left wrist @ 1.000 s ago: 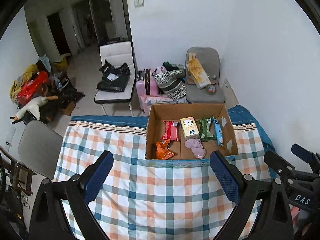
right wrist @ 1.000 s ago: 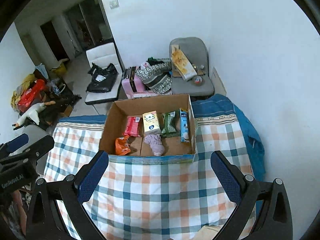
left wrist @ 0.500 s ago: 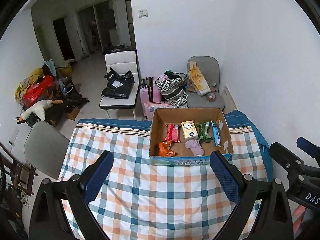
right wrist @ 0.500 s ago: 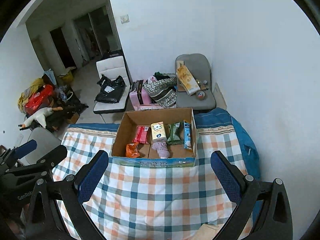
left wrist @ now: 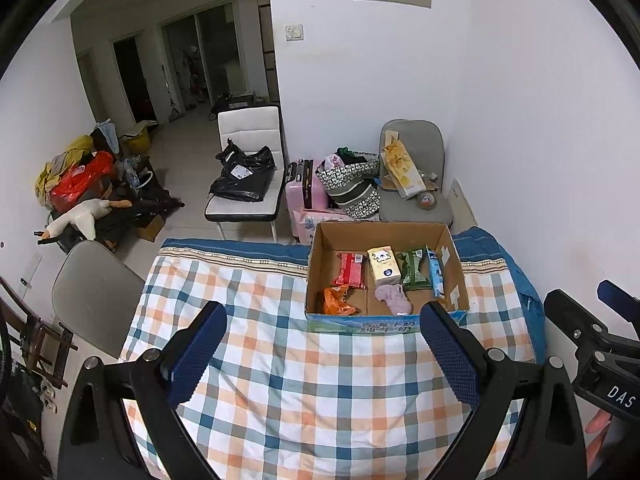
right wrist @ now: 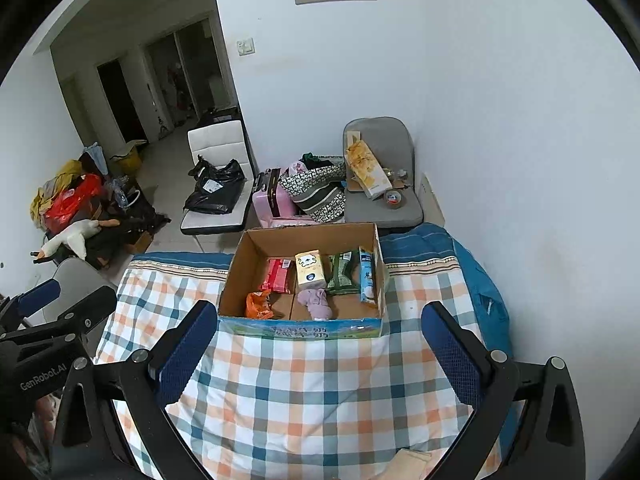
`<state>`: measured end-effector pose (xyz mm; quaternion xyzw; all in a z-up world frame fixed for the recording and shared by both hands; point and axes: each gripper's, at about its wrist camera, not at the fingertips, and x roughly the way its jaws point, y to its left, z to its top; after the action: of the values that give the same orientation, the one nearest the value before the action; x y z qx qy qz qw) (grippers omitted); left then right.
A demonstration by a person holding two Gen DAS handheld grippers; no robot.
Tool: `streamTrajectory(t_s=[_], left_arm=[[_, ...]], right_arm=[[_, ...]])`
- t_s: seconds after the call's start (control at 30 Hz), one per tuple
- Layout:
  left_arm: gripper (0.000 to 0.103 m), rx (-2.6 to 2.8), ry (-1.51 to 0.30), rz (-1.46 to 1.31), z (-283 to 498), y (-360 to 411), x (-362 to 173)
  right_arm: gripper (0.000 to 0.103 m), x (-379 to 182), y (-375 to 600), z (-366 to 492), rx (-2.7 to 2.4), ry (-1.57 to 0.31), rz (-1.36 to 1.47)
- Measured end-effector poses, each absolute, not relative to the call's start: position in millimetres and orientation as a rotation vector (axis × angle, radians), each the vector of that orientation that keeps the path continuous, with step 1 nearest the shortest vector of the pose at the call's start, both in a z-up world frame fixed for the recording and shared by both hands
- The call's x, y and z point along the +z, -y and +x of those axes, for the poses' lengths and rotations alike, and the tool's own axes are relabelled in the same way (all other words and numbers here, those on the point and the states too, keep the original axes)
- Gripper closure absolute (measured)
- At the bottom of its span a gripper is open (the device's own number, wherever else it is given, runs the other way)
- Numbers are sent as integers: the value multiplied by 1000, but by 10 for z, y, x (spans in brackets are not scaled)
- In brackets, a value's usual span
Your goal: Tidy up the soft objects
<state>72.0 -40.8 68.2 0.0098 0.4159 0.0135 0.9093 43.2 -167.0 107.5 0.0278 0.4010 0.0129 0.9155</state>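
Note:
An open cardboard box (left wrist: 454,264) (right wrist: 236,276) stands at the far end of a checked cloth (left wrist: 280,380) (right wrist: 320,380). Inside lie a red packet (left wrist: 351,269), a yellow tissue pack (left wrist: 383,266), a green packet (left wrist: 414,270), a blue carton (left wrist: 436,276), an orange bag (left wrist: 336,301) and a purple soft cloth (left wrist: 394,298) (right wrist: 316,302). My left gripper (left wrist: 322,344) is open and empty, held high in front of the box. My right gripper (right wrist: 316,344) is open and empty, beside it on the right.
A grey chair (left wrist: 94,292) stands left of the table. Beyond the table are a white chair with a black bag (left wrist: 244,176), a pink suitcase (left wrist: 304,188), a patterned bag (left wrist: 352,188) and a grey chair (left wrist: 416,160). The wall (left wrist: 540,160) is close on the right.
Both grippers have risen and pulled back from the box, so it looks smaller and more of the room shows. Both stayed open and empty.

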Motion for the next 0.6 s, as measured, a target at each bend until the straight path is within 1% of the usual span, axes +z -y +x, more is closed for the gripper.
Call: streamTrajectory(t_s=[0.6], left_arm=[[4, 30, -844, 33, 665, 421, 759]], right_arm=[[0, 1121, 1655, 371, 19, -815, 56]])
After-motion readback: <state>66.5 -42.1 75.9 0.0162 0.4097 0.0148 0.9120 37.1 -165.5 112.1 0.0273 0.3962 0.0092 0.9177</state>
